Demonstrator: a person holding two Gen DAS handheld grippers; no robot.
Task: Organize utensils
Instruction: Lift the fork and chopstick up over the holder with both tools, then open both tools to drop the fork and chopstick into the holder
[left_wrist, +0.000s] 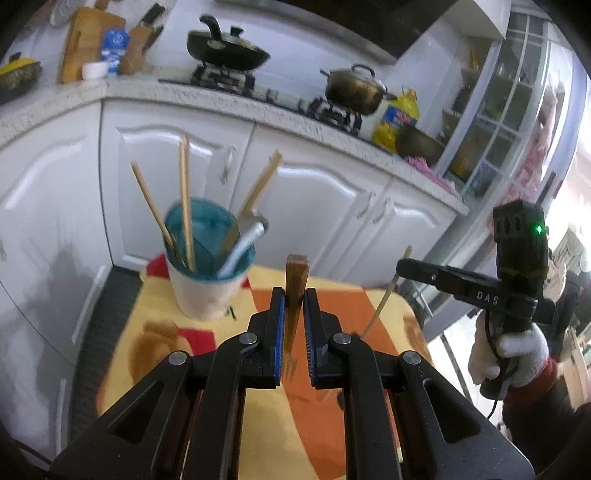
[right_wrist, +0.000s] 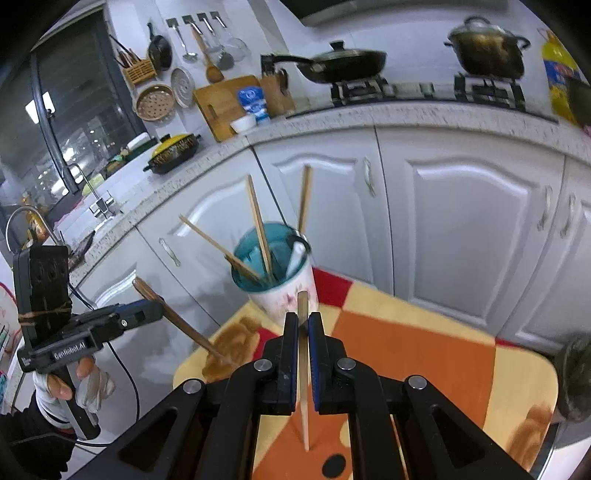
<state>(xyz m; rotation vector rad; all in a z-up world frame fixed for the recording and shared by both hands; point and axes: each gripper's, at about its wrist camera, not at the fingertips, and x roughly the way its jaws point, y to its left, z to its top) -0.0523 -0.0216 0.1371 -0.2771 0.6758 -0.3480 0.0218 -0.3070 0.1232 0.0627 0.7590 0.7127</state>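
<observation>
White kitchen cabinets (right_wrist: 461, 221) filled the background, and right up close a small table (left_wrist: 351, 306) with an orange, yellow and red patterned cloth carried the action. Nearest the lens, the left gripper (left_wrist: 294, 325) had its blue pads pinched tight on a dark wooden fork (left_wrist: 295, 295), handle end poking up above the jaws, tines showing below them. The right gripper (right_wrist: 303, 354) was likewise pressed together on a single pale chopstick (right_wrist: 303, 369), held nearly upright, its thin tip hanging clear above the cloth. Both utensils were off the table and in the air.

Just beyond the grippers, toward the back edge of the table, stood the white cup (left_wrist: 207, 291) with its teal inside. It already held several chopsticks (left_wrist: 186, 206) leaning outward in different directions, plus what looked like a white-handled utensil (left_wrist: 243, 243) resting against the rim. Farther off, the stove with a black wok (left_wrist: 227, 48) and a metal pot (left_wrist: 352, 88) sat on the counter, well away from the work.

By my read, this was the carry step: two pieces picked up, neither yet delivered. The next move called for bringing each piece over the cup's mouth, tip down, and finding a gap between the leaning sticks before letting go. The fork looked the trickier one, being wider, and the cup was getting crowded. One hand at a time seemed the safer play.
</observation>
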